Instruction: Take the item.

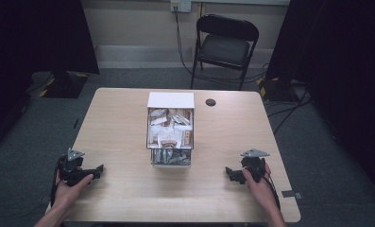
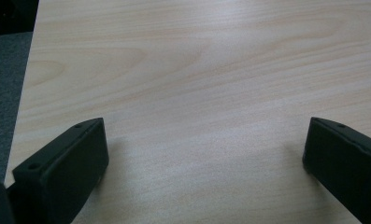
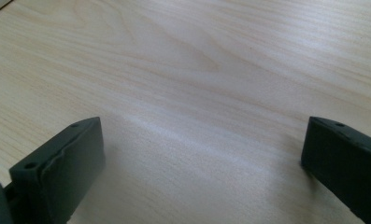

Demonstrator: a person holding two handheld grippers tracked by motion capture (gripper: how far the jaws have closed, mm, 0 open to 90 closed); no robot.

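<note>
Light wood-grain desk, bare apart from a two-tier drawer box standing at its middle. Box has a white top; upper drawer is pulled out toward the person and packed with small packets in white, brown and silver wrappers, lower drawer sticks out a bit further below it with more silvery packets. Small dark round cap on the desk just right of the box's back corner.

Left tongs sit near the desk's front left edge, hand gripping them, jaws pointing inward toward the centre. In the left gripper view the jaws stand wide apart, nothing between them, just bare wood below.

Right tongs near the front right, hand on them, jaws also pointing inward. Right gripper view: jaws wide apart, nothing held.

Both tongs well apart from the box, one on each side, closer to the person than the box front.

Black folding chair stands behind the desk on grey carpet.
</note>
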